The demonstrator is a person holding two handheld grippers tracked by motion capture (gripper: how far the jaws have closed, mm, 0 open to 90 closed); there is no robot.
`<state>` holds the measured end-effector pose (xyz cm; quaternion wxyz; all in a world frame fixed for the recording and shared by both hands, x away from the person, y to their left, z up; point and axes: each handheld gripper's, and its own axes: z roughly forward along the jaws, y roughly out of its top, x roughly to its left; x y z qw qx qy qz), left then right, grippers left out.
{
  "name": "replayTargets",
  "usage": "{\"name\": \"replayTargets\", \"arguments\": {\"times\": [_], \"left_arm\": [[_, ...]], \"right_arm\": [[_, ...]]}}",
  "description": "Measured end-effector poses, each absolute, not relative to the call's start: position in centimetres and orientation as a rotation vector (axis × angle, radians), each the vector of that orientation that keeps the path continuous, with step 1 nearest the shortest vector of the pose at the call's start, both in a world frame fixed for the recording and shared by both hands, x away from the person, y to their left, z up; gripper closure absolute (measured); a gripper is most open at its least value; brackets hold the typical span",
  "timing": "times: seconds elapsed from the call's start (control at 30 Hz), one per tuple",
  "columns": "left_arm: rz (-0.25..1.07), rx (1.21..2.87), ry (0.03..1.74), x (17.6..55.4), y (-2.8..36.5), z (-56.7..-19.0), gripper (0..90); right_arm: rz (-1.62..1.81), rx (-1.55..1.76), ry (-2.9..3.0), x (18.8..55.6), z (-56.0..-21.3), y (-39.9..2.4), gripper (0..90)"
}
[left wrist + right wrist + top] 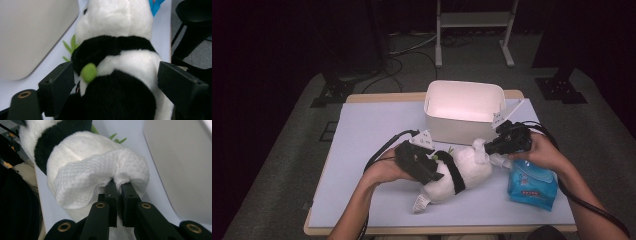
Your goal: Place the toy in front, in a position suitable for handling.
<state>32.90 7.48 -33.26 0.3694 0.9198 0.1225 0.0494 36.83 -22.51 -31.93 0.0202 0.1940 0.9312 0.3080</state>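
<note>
Table [362, 125] carries everything here, and across its middle lies the plush panda [457, 172], long axis running from the left gripper [424, 167] toward the right gripper [492, 145]. Behind the toy, on the far side of both tools, stands the white bin [464, 107]; under the right hand sits a blue wipes pack [532, 187].

The left gripper straddles the panda's black-and-white rear end, its jaws set wide on either side of the body [120, 82]. The pads look to be flanking the plush, not squeezing it, so I read this tool as released around the toy.

The right gripper is clenched on a white wipe [100, 177], bunched at the tips and pressed against the white end of the panda [75, 147] straight ahead of its jaws.

Judging from this, the wiping stroke would run along the toy's length, away from the right tool toward the left one. The right hand is nearer the end being cleaned; the left is nearer the rear.
</note>
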Motion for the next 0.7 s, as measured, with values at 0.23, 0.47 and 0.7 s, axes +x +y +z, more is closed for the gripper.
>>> {"name": "replayTargets", "arguments": {"times": [0.23,0.47,0.7], "left_arm": [[0.152,2.352,0.346,33.3,7.8,-33.0,11.8],[0.168,2.338,0.401,33.9,8.4,-32.9,11.8],[0.112,2.323,0.404,33.9,8.7,-33.4,13.7]], "right_arm": [[0.942,0.621,2.915,36.7,-32.7,-22.9,84.7],[0.987,0.66,2.938,36.6,-33.7,-23.0,84.7],[1.035,0.647,2.924,36.3,-33.2,-23.8,84.4]]}}
